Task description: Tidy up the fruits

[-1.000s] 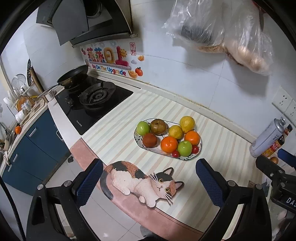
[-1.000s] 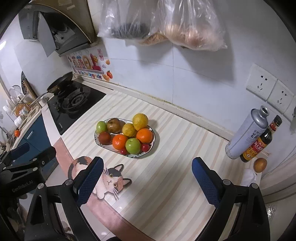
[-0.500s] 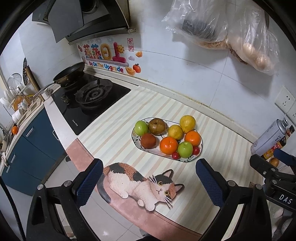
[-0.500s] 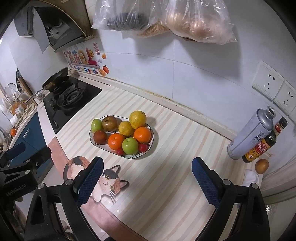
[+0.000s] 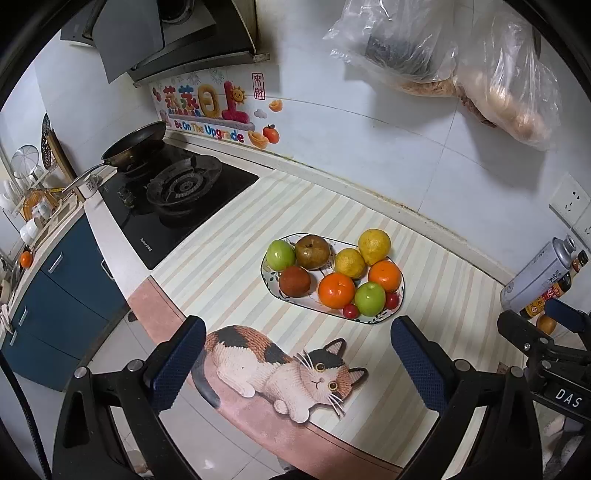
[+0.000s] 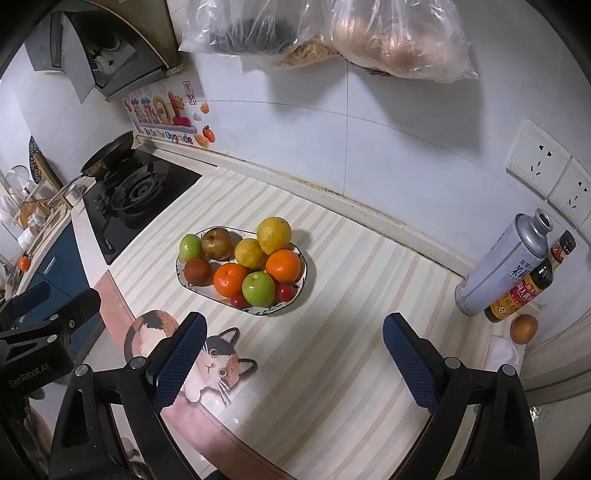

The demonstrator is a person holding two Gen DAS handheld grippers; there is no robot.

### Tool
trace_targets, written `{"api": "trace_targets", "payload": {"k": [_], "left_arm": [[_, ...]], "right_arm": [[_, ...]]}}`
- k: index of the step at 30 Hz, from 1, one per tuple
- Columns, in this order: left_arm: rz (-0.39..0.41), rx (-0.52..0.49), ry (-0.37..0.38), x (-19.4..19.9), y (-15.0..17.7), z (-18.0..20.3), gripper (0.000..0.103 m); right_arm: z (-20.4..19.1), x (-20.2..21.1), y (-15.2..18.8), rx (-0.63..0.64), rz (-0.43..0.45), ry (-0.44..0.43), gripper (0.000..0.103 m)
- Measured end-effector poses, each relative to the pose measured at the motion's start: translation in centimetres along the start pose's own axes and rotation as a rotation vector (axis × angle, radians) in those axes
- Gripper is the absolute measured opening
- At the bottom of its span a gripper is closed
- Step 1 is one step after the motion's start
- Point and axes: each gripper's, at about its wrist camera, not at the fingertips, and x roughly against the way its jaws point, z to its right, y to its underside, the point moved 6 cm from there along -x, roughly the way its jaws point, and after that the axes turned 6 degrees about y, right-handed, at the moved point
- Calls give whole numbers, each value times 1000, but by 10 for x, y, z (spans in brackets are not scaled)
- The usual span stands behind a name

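a kitchen counter covered by a cream striped mat [image 5: 229, 258] with a calico cat print [image 5: 284, 369] runs below a white tiled wall, with a black gas hob [image 5: 177, 199] and a dark frying pan [image 5: 133, 144] in the upper left of both views. near the middle of each frame sits an oval white patterned plate [image 5: 400, 295] heaped with fruit: two green apples [image 5: 370, 298], two oranges [image 5: 336, 290], two yellow citrus fruits [image 5: 374, 241], two brownish fruits [image 5: 312, 252] and small red cherry tomatoes [image 5: 351, 311]. the left gripper [image 5: 297, 365] hangs at the bottom of its frame over the cat print, its blue-padded fingers [image 5: 177, 363] spread wide and holding nothing, well short of the plate. the right gripper [image 6: 291, 360] hangs likewise at the bottom of its view, fingers [image 6: 412, 363] wide apart and empty. at the right edge stand a grey metal canister [image 6: 502, 258], a dark sauce bottle [image 6: 528, 284] and a small brown round fruit [image 6: 523, 328]. clear plastic bags [image 6: 332, 33] hang on the wall at the top.
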Motion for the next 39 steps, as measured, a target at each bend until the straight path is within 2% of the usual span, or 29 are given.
{"api": "trace_targets", "payload": {"k": [39], "left_arm": [[2, -14, 5, 1, 8, 6, 103]], "right_arm": [[-6, 6, 0, 11, 3, -10, 98]]}}
